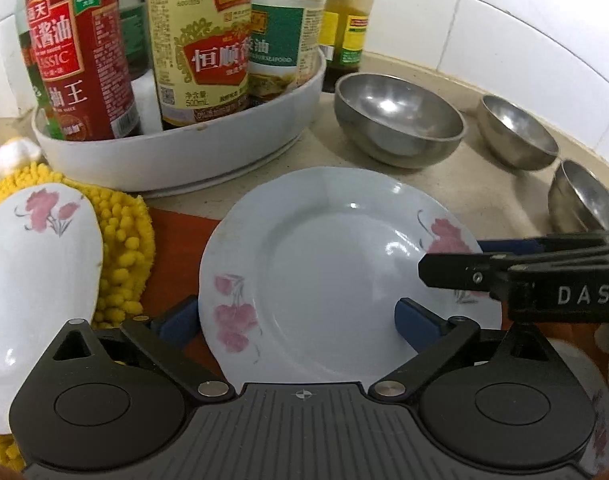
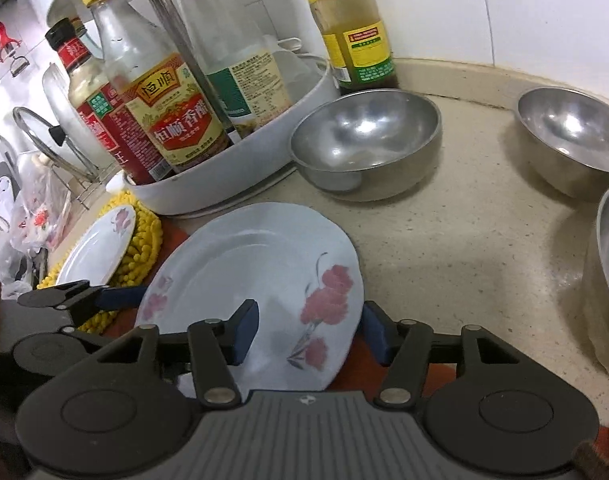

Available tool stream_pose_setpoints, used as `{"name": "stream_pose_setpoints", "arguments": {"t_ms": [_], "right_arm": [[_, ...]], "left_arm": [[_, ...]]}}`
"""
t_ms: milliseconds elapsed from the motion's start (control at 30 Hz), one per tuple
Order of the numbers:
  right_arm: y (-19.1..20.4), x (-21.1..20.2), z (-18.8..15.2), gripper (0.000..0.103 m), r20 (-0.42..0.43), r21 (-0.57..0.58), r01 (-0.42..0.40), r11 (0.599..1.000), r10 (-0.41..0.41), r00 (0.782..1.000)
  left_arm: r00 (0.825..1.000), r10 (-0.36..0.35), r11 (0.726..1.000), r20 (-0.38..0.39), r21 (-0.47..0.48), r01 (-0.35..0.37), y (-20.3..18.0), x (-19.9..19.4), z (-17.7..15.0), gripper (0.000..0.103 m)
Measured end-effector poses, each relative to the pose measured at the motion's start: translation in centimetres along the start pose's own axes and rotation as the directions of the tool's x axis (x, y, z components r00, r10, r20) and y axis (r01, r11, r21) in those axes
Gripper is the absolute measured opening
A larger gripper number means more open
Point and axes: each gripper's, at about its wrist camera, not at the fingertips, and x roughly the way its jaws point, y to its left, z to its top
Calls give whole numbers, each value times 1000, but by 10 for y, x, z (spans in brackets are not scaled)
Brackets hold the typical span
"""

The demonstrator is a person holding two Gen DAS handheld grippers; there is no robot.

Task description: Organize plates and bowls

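Note:
A white plate [image 1: 324, 264] [image 2: 244, 268] with pink flowers lies partly on a red mat. My left gripper [image 1: 296, 320] is open around it: one pad stands clear of the left rim, the other hovers over the well. My right gripper [image 2: 309, 334] [image 1: 452, 260] reaches in from the right and is shut on the flowered rim, one pad against the outer edge and one on the plate's face. A second flowered plate [image 1: 36, 264] [image 2: 100, 252] rests on a yellow mat. Three steel bowls [image 1: 400, 116] [image 1: 516, 132] [image 1: 584, 200] stand empty on the counter.
A white round tray [image 1: 184, 152] [image 2: 240, 172] crowded with sauce bottles stands just behind the plate. A lone bottle [image 2: 352, 28] is against the tiled wall. The yellow mat [image 1: 124, 240] and red mat [image 1: 172, 232] lie at left. A lid rack [image 2: 44, 132] sits far left.

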Motion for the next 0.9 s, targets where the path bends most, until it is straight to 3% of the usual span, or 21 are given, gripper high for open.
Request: {"name": "stream_pose_setpoints", "arguments": {"t_ms": [133,900], "right_arm": [[-4,0,3,53,-8,57,-12,998,13,1000],[15,-33,12,52,56,65,-50,997,47,997]], "left_arm": [[1000,-13,999,-17,-52,12,7,-3,6,97],[996,43,998,82,-39,-40,2,-51,6,96]]}}
